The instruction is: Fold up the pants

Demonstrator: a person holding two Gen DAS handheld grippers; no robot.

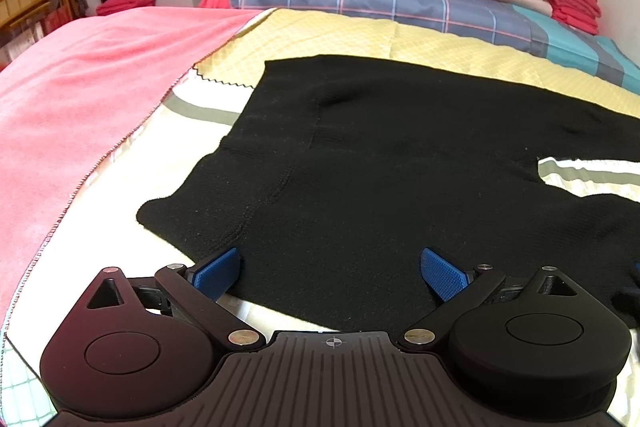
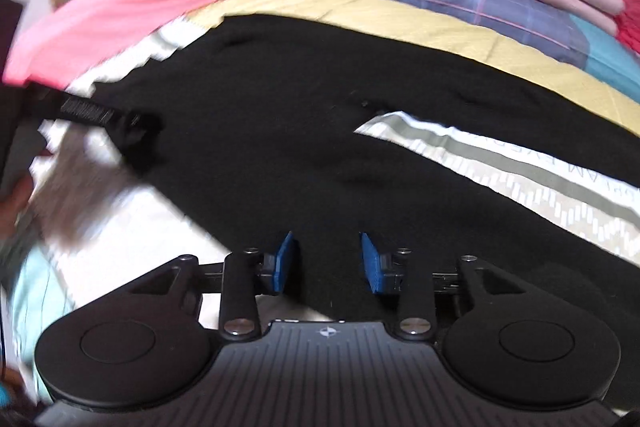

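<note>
We are only starting: the pants are lying spread flat on the bed, legs apart, with no fold made yet (as far as we are seeing). Our left gripper is hovering wide open at the near waist edge, holding nothing. Our right gripper is hanging partly open over the near leg, also empty. All the folding is still waiting.

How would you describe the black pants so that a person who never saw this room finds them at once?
Start at the bed with the pink blanket. Beside the blanket, partly over a yellow cloth, lie the pants, spread flat. They are the only black thing on the bed, and their two legs split apart.
</note>
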